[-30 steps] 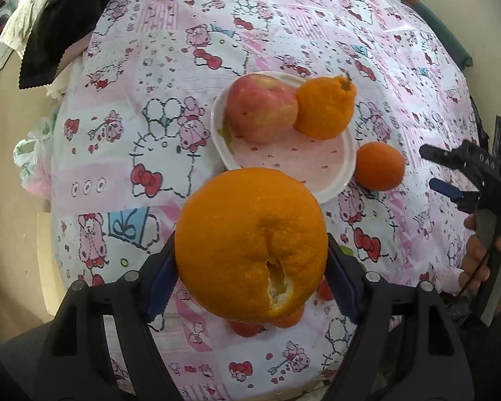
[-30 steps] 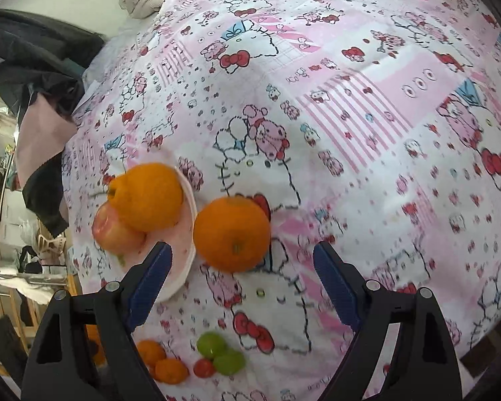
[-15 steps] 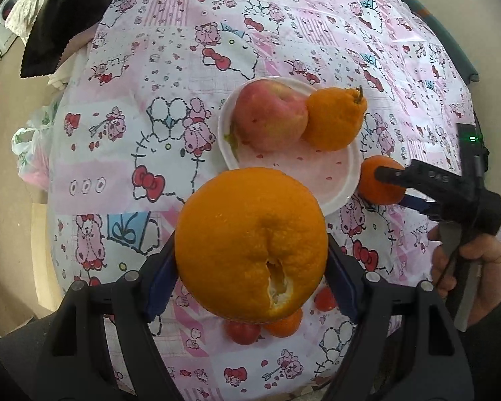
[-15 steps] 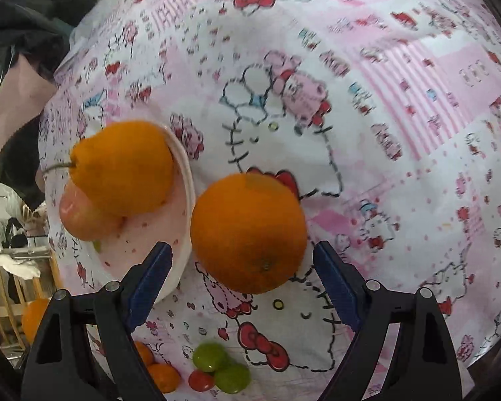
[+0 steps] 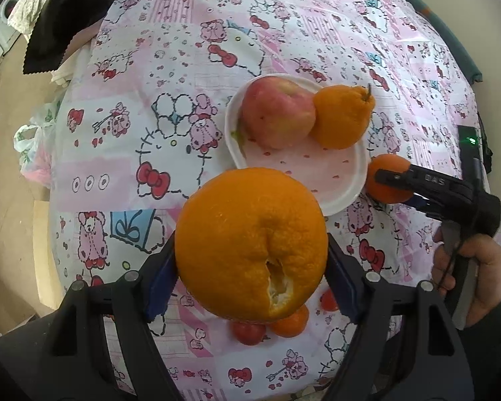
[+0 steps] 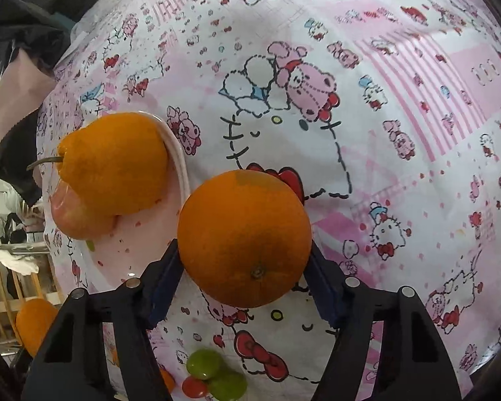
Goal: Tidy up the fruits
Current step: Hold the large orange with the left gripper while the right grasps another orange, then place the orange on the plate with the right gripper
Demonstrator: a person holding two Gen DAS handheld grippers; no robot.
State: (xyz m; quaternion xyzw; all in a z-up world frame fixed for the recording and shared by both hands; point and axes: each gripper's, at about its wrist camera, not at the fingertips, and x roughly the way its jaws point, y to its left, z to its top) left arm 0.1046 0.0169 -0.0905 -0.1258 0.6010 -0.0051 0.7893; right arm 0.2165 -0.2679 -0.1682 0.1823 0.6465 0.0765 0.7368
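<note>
Now left tool [image 5: 250,267] clamps dimpled, split-skinned orange [image 5: 250,247]; right tool [image 6: 243,267], just closing, pinches smooth round orange [image 6: 243,237].

A printed cloth tablecloth [image 6: 367,173] lies matt; the glossy white plate [image 5: 347,193] and pebbly-skinned orange [image 6: 243,237] shine slightly.

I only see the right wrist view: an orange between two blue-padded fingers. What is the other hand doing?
Observer: The left gripper is clamped on a bigger orange.
Operator: Is that fruit in good shape?
Observer: No. Its peel is split open on the side facing the camera, and pale pith shows.
Operator: Who holds the tool I look through?
Observer: A person's hand grips the handle of the right gripper. Its jaws have just been closing, with the small orange between them.
</note>
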